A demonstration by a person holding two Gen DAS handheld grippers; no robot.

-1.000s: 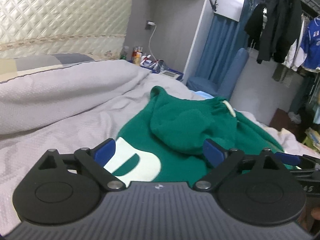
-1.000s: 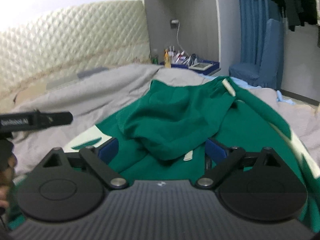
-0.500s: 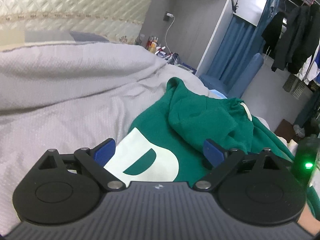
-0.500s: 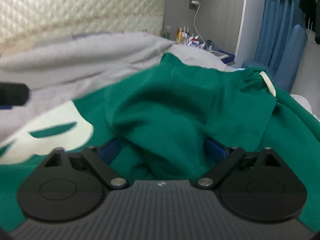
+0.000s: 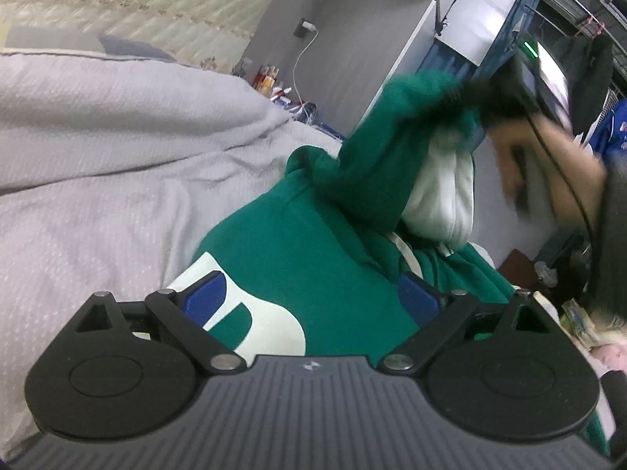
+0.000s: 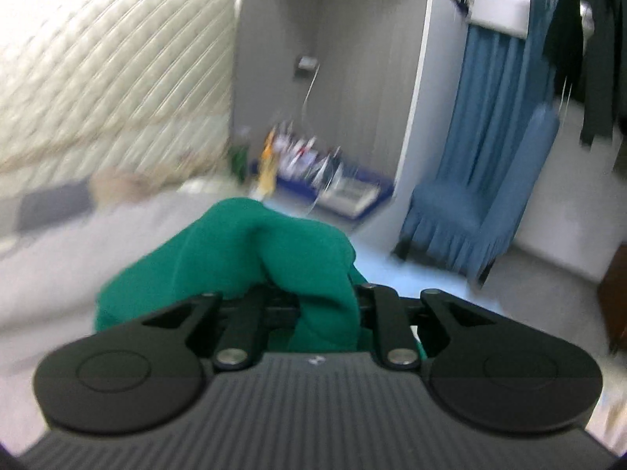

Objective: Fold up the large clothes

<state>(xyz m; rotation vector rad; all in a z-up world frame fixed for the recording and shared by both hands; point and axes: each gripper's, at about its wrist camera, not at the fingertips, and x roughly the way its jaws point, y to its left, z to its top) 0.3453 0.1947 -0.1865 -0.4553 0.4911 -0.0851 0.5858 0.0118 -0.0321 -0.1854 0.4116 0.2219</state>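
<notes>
A green hoodie [image 5: 313, 243] with a white letter print lies on the bed. My left gripper [image 5: 311, 297] hangs open just above the print, its blue pads [image 5: 205, 297] wide apart and holding nothing. In the left wrist view my right gripper [image 5: 490, 94] shows blurred at the upper right, lifting a fold of the hoodie so that the white hood lining [image 5: 443, 196] is bared. In the right wrist view the jaws of the right gripper [image 6: 325, 301] are closing, pinched on a bunch of the green hoodie [image 6: 243, 250] that drapes over them and hides the pads.
A grey bedspread [image 5: 98, 156] covers the bed, with a quilted headboard [image 5: 137, 4] behind. A nightstand with bottles [image 6: 313, 172] and a blue covered chair [image 6: 470, 203] stand past the bed's far side. Clothes hang on a rack [image 5: 588, 70] at the right.
My right gripper went from open over the hoodie to pinched on a fold, then rose fast with it. My left gripper sank closer to the white print and stayed open.
</notes>
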